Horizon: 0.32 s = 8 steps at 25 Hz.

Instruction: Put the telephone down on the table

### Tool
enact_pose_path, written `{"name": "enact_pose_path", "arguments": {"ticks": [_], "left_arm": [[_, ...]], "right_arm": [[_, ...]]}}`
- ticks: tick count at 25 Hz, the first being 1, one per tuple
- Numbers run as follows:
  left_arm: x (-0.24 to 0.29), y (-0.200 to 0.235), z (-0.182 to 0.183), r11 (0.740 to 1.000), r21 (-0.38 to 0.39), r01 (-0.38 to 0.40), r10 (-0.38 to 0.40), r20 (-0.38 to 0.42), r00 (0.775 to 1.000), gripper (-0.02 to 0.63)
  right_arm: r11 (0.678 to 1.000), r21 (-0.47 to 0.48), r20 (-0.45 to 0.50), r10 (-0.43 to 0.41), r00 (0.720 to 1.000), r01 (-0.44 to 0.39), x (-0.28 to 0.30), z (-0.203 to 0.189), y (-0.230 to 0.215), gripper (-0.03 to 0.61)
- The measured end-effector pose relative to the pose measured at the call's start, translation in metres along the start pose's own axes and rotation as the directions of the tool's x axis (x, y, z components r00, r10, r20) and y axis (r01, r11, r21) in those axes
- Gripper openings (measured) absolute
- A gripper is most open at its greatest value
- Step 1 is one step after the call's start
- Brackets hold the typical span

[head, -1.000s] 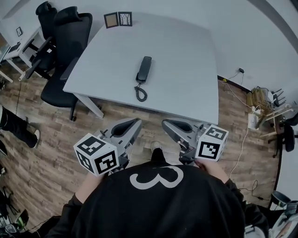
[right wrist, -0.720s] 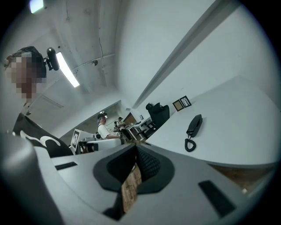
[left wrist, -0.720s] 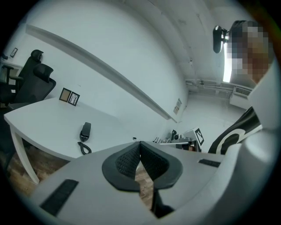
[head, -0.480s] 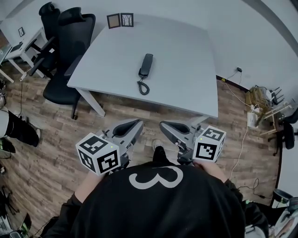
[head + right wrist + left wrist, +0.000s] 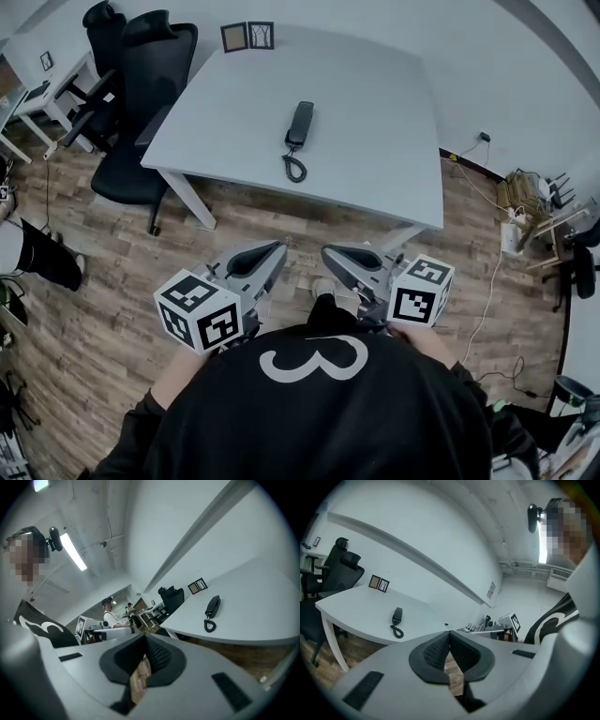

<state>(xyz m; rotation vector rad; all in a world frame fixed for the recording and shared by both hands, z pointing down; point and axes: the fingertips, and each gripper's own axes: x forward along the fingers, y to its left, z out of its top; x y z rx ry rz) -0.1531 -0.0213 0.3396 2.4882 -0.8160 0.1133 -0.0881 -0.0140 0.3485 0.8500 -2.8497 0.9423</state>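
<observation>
The telephone (image 5: pixel 299 127) lies flat on the grey bench (image 5: pixel 375 141), near the middle of the top and toward its front edge, with its coiled cord (image 5: pixel 294 171) curled on the surface just beside the handset's near end. Nothing touches it. At the far corner of the bench two small picture frames (image 5: pixel 247 37) stand side by side, well apart from the telephone. A black office chair (image 5: pixel 141 103) sits against the bench's left side on the wood floor (image 5: pixel 112 281). Both tools are held low in front of the person, over the floor and well short of the bench. The left tool (image 5: pixel 272 251) has its ribbed pads pressed together at the tips with nothing between them; only floor shows through the slit below. The right tool (image 5: pixel 333 253) is likewise closed tip to tip and empty. Each carries its marker cube (image 5: pixel 195 311) toward the person's body. In the right gripper view another person (image 5: pixel 110 616) stands in the background beyond the left tool.
</observation>
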Motion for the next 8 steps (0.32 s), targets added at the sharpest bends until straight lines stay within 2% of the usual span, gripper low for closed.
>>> {"name": "enact_pose_path", "arguments": {"ticks": [8], "left_arm": [[0.0011, 0.0020, -0.0103, 0.999, -0.053, 0.007, -0.007, -0.010, 1.000, 0.012]], "right_arm": [[1.000, 0.020, 0.001, -0.010, 1.000, 0.010, -0.0020, -0.0088, -0.0020, 0.009]]}}
